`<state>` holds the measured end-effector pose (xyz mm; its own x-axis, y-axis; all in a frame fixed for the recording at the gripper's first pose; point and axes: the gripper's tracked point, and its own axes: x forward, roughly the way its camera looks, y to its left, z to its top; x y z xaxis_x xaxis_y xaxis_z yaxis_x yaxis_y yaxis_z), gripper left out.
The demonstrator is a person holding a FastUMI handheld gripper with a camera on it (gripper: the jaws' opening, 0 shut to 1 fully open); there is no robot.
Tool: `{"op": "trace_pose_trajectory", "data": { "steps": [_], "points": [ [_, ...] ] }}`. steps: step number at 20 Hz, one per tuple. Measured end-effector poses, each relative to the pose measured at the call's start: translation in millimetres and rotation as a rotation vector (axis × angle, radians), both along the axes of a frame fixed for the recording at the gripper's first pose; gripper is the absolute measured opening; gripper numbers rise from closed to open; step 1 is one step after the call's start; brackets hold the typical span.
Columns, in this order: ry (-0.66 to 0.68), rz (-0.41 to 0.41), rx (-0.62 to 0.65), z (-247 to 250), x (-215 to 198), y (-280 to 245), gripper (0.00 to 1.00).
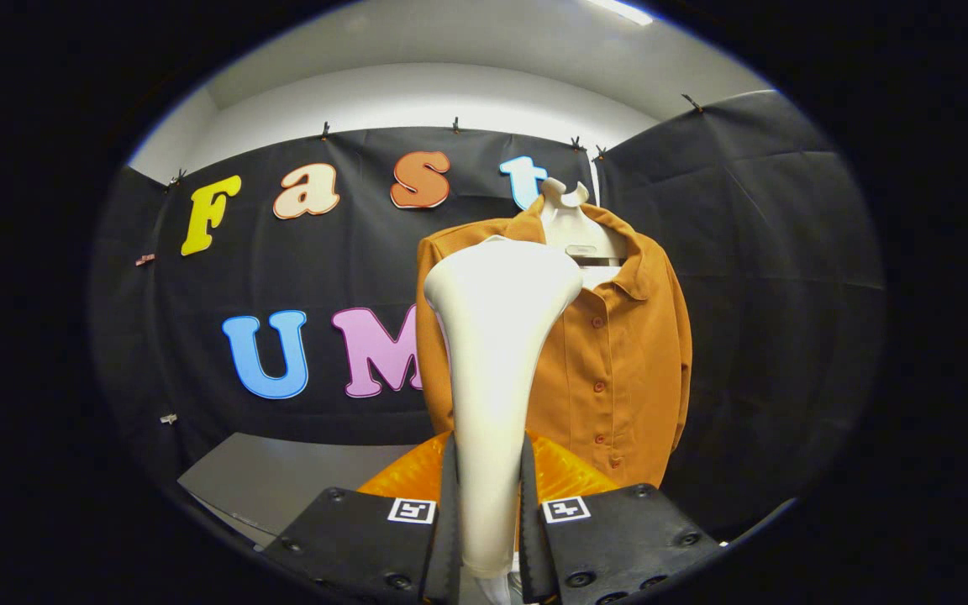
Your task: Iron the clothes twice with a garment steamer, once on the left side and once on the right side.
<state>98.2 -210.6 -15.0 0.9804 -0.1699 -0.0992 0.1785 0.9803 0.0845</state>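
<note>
Gripper view: the hand-held gripper (488, 504) sits at the bottom centre of the frame with both fingers clamped on the narrow handle of a cream garment steamer (497, 353). The steamer rises straight up between the fingers and widens into a broad head at the middle of the frame. Holding it low on the slim part of the handle looks deliberate: the head stays free to meet the cloth, and the upright hold suits strokes up and down a hanging garment.

Beyond the steamer, centre right, hangs an orange-brown shirt (618, 353) on a pale hanger form (572, 227), its collar open and its line of buttons running down the front. It hangs against the black cloth wall so its front faces the steamer flat. The steamer head overlaps the shirt's side nearer the centre of the frame, beside the button line; whether it touches the cloth cannot be told from this angle.

Just behind the fingers, low in the frame, a ridged orange piece (568, 475) shows on either side of the handle; what it is cannot be told. A grey worktop (282, 479) lies at the lower left, in front of the wall.

By the look of it, a pass along one side of the shirt is at hand.
</note>
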Motion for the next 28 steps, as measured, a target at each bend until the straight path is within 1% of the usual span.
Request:
{"op": "trace_pose_trajectory", "data": {
  "steps": [4, 10, 12, 15, 19, 22, 28],
  "points": [
    [0.033, 0.034, 0.031, -17.1, 23.8, -31.9, 0.31],
    [0.102, 0.095, 0.077, -51.6, 62.7, -54.1, 0.31],
    [0.122, 0.129, 0.103, -63.1, 72.3, -54.4, 0.31],
    [0.140, 0.165, 0.111, -76.0, 78.2, -58.9, 0.31],
    [0.197, 0.191, 0.121, -102.4, 82.2, -65.1, 0.32],
    [0.244, 0.190, 0.130, -125.4, 80.5, -69.8, 0.32],
    [0.340, 0.169, 0.151, -172.5, 64.4, -77.2, 0.32]
  ]
}}
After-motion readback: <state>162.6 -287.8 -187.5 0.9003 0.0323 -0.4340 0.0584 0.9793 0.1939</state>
